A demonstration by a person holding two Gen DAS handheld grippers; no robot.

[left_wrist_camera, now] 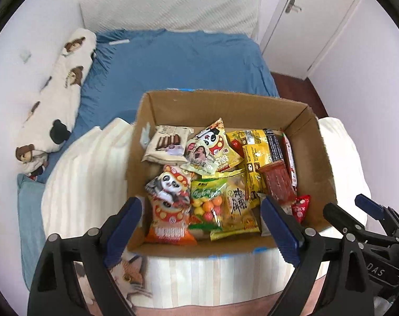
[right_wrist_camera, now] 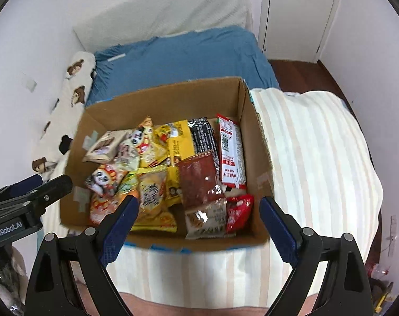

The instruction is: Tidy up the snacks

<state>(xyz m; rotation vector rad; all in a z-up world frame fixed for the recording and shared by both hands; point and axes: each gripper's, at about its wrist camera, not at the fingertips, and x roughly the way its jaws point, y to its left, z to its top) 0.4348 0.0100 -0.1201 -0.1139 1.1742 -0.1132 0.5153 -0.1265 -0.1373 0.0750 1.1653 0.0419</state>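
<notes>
Between the wide-spread jaws of the left gripper nothing is held; those of the right gripper stand equally wide and empty. Both hang above the near edge of a cardboard box full of snack packets, lying jumbled and overlapping inside. That box sits on a striped blanket on the bed, with a blue sheet beyond.
</notes>
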